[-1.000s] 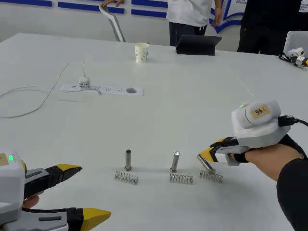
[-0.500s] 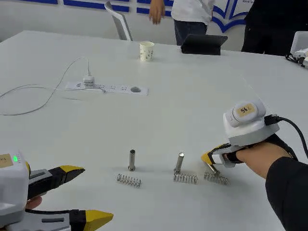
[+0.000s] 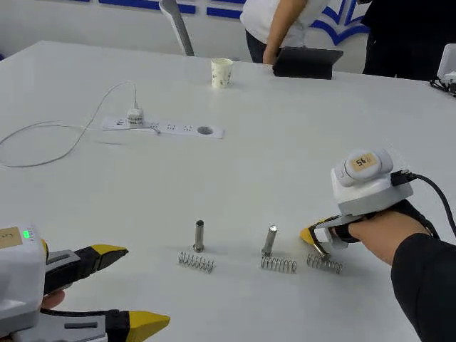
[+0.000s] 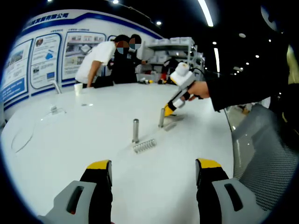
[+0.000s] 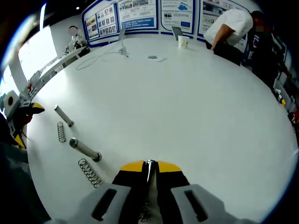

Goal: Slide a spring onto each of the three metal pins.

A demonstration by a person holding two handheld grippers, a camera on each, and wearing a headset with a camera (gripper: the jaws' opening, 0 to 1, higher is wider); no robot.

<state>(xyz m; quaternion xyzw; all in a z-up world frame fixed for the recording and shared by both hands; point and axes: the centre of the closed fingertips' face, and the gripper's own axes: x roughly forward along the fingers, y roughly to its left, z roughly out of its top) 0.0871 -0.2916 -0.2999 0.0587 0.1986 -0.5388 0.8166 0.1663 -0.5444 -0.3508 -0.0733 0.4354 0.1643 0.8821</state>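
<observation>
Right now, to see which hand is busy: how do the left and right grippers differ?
The left gripper has its jaws wide apart and holds nothing; the right gripper is shut on the third pin. The left hangs clear of the parts; the right is at the rightmost spring. Both have yellow-tipped jaws.

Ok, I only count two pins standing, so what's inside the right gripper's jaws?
The third metal pin, clamped in the shut right gripper; the jaws mostly cover its held end.
</observation>
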